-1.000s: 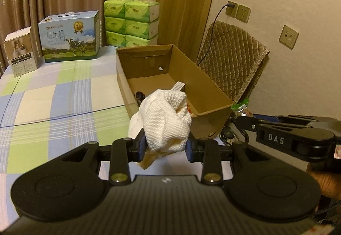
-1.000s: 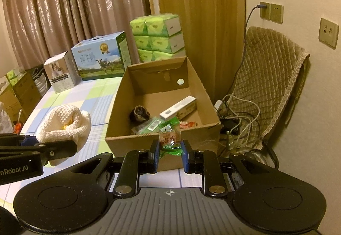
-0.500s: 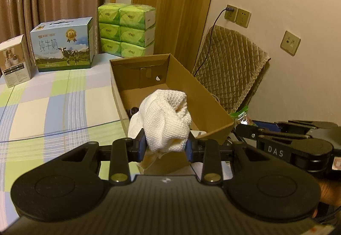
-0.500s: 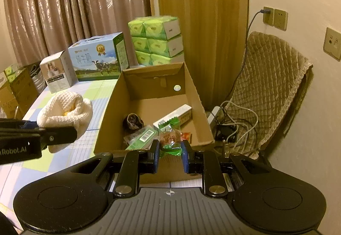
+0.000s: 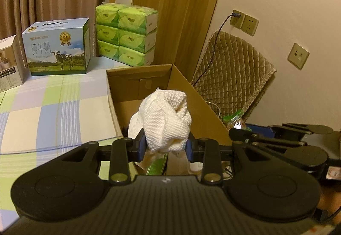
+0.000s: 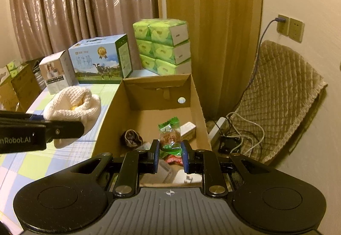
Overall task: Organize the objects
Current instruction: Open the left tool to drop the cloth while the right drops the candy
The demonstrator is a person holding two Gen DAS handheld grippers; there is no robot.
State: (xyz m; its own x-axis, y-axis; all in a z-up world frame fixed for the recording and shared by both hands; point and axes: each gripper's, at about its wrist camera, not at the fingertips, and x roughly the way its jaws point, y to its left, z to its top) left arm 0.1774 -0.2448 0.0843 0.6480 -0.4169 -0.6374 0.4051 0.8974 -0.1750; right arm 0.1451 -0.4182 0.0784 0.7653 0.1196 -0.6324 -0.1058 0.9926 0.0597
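Observation:
My left gripper is shut on a bunched white knitted cloth and holds it over the near left edge of the open cardboard box. The cloth also shows in the right wrist view, left of the box. My right gripper is shut on a green snack packet and holds it above the box's near end. Inside the box lie a dark crumpled object and a white carton.
A milk carton box, a white box and a stack of green tissue packs stand behind the box on the checked bed cover. A quilted pad and tangled cables lie to the right by the wall.
Both grippers have moved forward and up toward the box. The right one with the packet is now over the box's inside; the left one with the cloth is over its near edge.

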